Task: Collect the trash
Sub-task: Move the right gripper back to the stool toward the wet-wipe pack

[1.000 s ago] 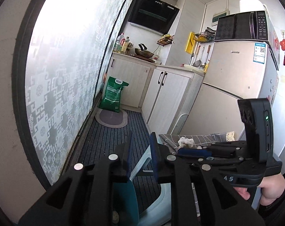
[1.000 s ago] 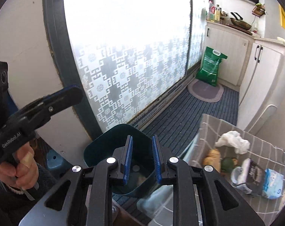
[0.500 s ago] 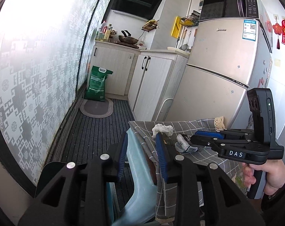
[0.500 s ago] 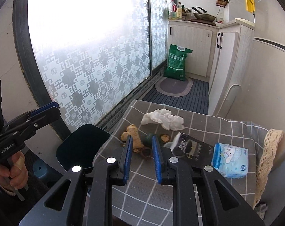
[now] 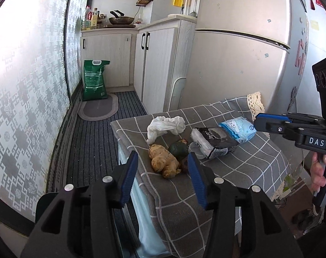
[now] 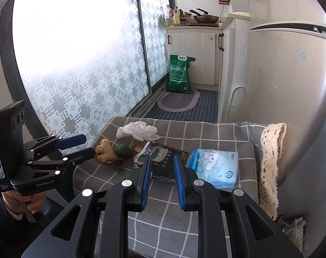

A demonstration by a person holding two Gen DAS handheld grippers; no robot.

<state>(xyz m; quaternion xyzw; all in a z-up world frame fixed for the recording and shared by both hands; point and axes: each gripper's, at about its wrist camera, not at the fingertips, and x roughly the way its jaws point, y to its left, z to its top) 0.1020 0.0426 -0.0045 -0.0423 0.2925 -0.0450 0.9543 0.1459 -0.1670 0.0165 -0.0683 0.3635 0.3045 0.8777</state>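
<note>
Both wrist views had swung off the patterned window and dark bin of a second before and onto a small table (image 5: 260, 157) under a grey checked cloth, with a fridge (image 5: 238, 64) behind it. That put the trash within reach, so collecting looked about to begin; nothing was held yet.

The left gripper (image 5: 162, 169) had just been spreading its jaws. They stood released and empty, apart from everything, with the ginger root (image 5: 163, 161) seen between the blue pads but further off, at twelve o'clock from the tips. The right gripper (image 6: 162, 178) stood with its jaws narrowly apart and empty, hovering above the cloth with the black packet (image 6: 163, 161) showing in the gap beyond.

Counted from largest to smallest, in the left wrist view:
- one table
- one crumpled white tissue (image 5: 165, 126), at twelve o'clock from the ginger
- one black and white packet (image 5: 212, 142), lying flat at two o'clock from the ginger
- one pale blue tissue pack (image 5: 238, 129), touching the packet at its two o'clock
- one ginger root near the table's left edge
- one dark green round fruit (image 5: 179, 148), touching the ginger at its two o'clock
- a few small brown scraps (image 6: 117, 163) beside the fruit, too small to count surely

The likely first pick was the ginger, judging by how the left jaws framed it
</note>
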